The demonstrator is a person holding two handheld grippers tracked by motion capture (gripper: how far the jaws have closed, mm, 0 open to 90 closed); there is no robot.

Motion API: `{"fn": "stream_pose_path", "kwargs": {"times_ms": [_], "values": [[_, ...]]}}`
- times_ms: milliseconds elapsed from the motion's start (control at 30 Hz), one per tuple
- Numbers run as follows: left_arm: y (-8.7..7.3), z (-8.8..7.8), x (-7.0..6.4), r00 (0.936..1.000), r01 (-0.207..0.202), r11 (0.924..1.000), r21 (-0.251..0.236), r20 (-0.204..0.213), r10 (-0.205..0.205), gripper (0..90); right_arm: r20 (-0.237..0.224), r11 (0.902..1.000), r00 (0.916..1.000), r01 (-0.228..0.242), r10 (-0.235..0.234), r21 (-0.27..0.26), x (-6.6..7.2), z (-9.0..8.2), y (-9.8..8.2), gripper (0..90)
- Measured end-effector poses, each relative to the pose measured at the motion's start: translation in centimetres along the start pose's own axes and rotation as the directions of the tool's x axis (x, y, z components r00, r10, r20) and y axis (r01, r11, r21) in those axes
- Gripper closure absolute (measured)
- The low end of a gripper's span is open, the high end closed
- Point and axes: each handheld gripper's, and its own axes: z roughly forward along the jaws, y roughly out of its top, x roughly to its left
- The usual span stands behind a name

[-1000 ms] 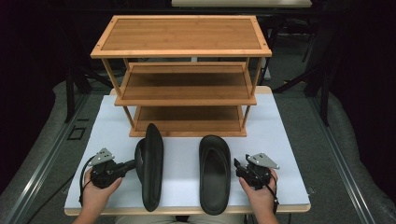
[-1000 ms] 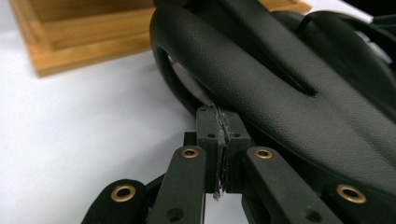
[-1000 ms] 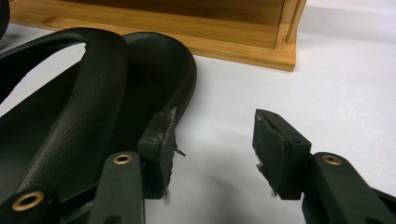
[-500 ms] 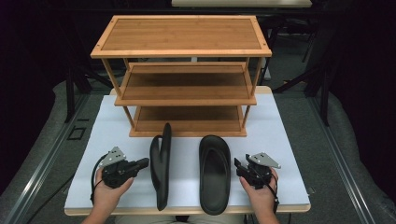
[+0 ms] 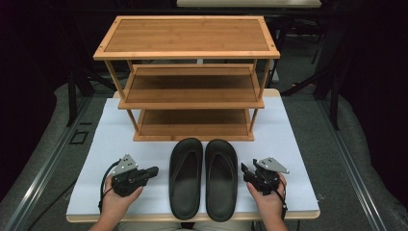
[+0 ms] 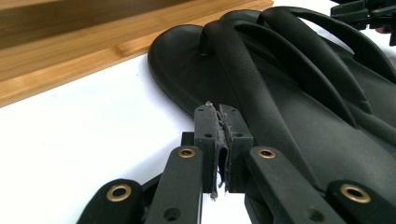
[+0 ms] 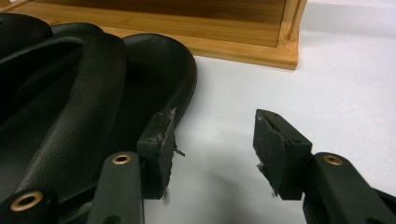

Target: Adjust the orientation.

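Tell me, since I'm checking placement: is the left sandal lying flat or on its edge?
Flat: the left sandal lies sole down, strap up, beside the other.

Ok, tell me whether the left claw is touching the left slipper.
Apart. The high view shows the left claw, shut, with a strip of white table between its tips and the left slipper.

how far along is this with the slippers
Done: both slippers, left slipper and right slipper, lie flat side by side before the rack. In hand: nothing; left gripper nearly shut, right gripper open, both empty. Left, seemingly: shelving them; the shelves are bare.
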Motion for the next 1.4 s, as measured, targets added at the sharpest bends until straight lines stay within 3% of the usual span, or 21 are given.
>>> {"fn": "stream_pose_path", "kwargs": {"times_ms": [33,67,100,267,467,567,833,1067,1100,1233,1400], "values": [[0.0,0.0,0.0,1.0000,0.003,1.0000,0.001,-0.002,-0.003,83.2,-0.001,1.0000,1.0000,0.000,0.000,0.007,0.0,0.0,0.0,48.3],[-0.1,0.0,-0.1,0.9999,0.010,0.9999,-0.002,0.003,-0.010,74.2,0.001,1.0000,1.0000,-0.002,0.002,0.006,0.0,-0.1,0.0,48.3],[-0.2,0.0,-0.2,0.9999,0.014,0.9999,-0.008,0.010,-0.014,74.2,0.001,1.0000,1.0000,-0.002,0.002,0.006,0.0,-0.1,0.0,48.3],[-0.7,0.1,-0.7,0.9997,0.014,0.9999,-0.009,0.020,-0.014,57.2,-0.003,1.0000,1.0000,-0.005,0.005,-0.002,-0.1,-0.1,0.0,48.3],[-1.2,0.4,-1.2,0.9989,0.030,0.9995,-0.011,0.038,-0.029,48.1,-0.003,1.0000,1.0000,-0.005,0.005,-0.005,-0.2,-0.2,0.0,48.3],[-1.2,0.6,-1.5,0.9962,0.052,0.9984,-0.021,0.071,-0.050,46.5,-0.003,1.0000,1.0000,-0.005,0.005,-0.004,-0.2,-0.2,0.0,48.3],[-0.6,2.3,-2.4,0.9941,0.046,0.9988,-0.014,0.099,-0.045,45.1,-0.002,0.9999,1.0000,-0.004,0.004,-0.015,0.0,-0.1,0.0,48.2],[0.2,5.1,-3.1,0.9919,0.063,0.9972,0.040,0.108,-0.067,46.6,0.005,0.9999,1.0000,-0.008,0.009,-0.009,0.1,-0.3,0.0,48.1],[0.1,5.1,-3.1,0.9934,0.052,0.9977,0.044,0.100,-0.056,46.6,0.005,0.9999,1.0000,-0.008,0.009,-0.009,0.1,-0.3,0.0,48.1],[-0.3,5.0,-2.7,0.9896,0.079,0.9964,0.031,0.118,-0.082,49.3,-0.005,0.9999,0.9999,-0.014,0.014,-0.006,-0.2,-0.2,-0.1,48.1],[-0.4,5.1,-2.6,0.9906,0.068,0.9971,0.034,0.117,-0.071,52.6,-0.016,0.9997,0.9998,-0.013,0.013,-0.018,0.0,0.0,-0.1,48.0]]}}
